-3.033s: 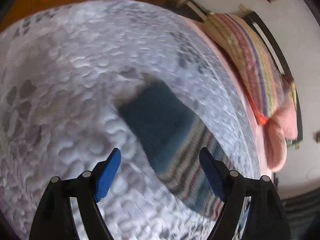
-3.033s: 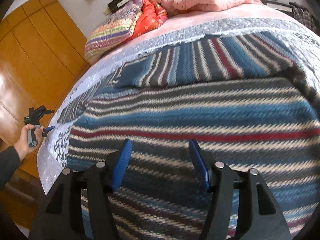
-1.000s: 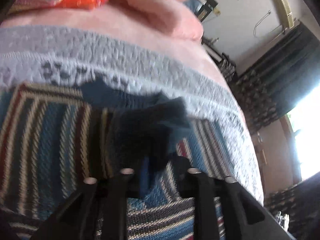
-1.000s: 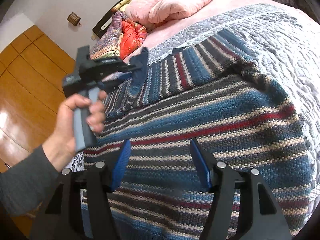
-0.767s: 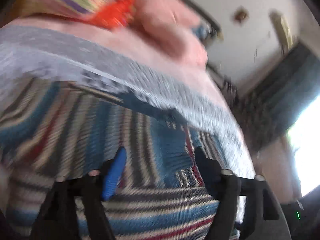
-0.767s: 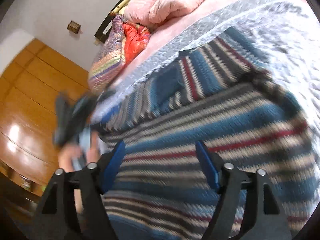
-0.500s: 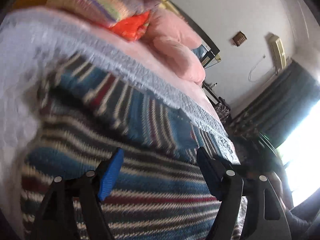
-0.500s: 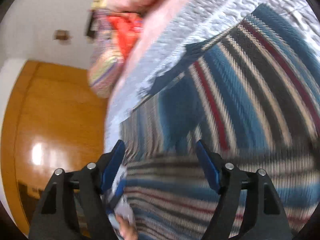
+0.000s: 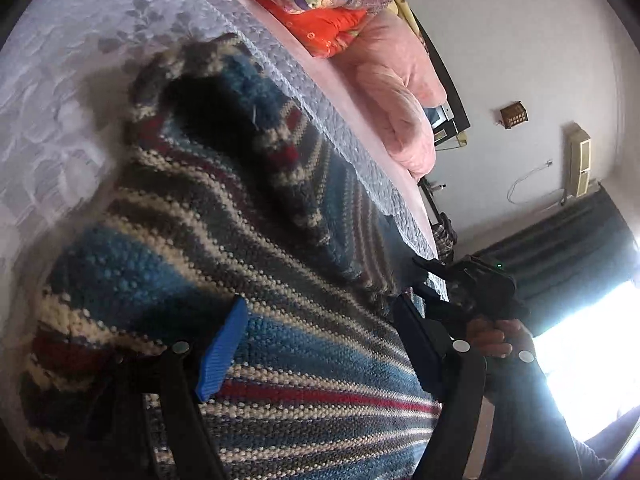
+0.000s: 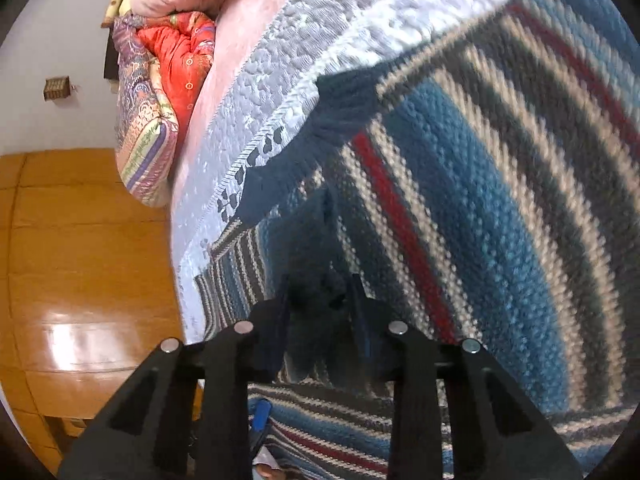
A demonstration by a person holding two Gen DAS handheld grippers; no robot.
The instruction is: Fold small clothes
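While the left gripper (image 9: 320, 344) gapes above the sweater (image 9: 280, 264), right fingers (image 10: 362, 312) pinch its fabric.

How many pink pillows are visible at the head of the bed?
1 is clearly visible: the pink pillow lies at the head of the bed, beside the orange and striped cushions. Others may be hidden behind it.

The left tool (image 9: 320, 344) has black angular arms, round silver screws and ribbed blue finger pads (image 9: 219, 354). The right tool (image 10: 320, 300) is built alike in black plastic, with four silver screws; a small green light glows on its body.
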